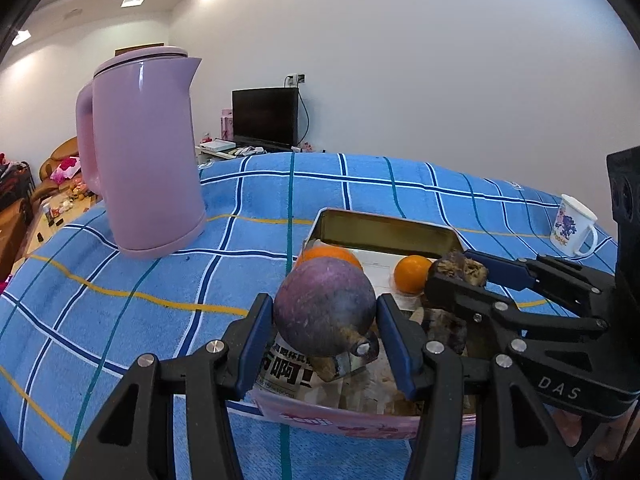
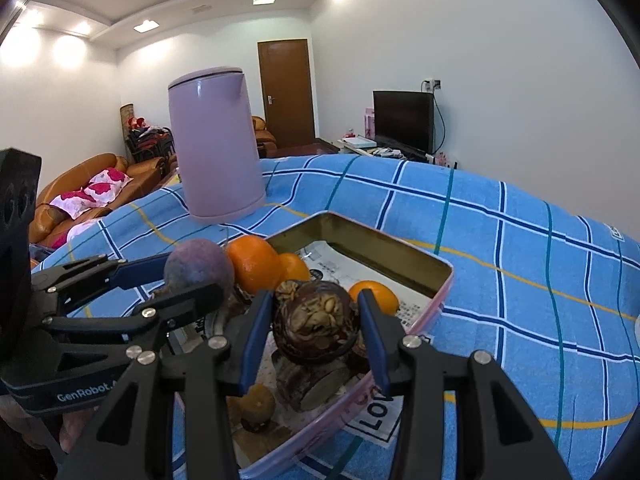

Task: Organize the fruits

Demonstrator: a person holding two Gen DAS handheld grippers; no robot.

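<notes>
My left gripper (image 1: 325,314) is shut on a round purple fruit (image 1: 324,304), held above the near end of a pink-walled metal tin (image 1: 372,424). It also shows in the right wrist view (image 2: 200,266). My right gripper (image 2: 316,320) is shut on a dark brown dried fruit (image 2: 316,326) over the same tin (image 2: 432,308); this fruit shows in the left wrist view (image 1: 460,268). Oranges (image 1: 412,274) (image 2: 254,264) lie on printed paper inside the tin, with more dark dried fruits (image 2: 308,384) at its near end.
A tall pink kettle (image 1: 146,152) (image 2: 216,148) stands on the blue checked cloth (image 1: 120,280) to the left behind the tin. A white mug (image 1: 572,226) stands at the far right. A TV, a sofa and a door are beyond the table.
</notes>
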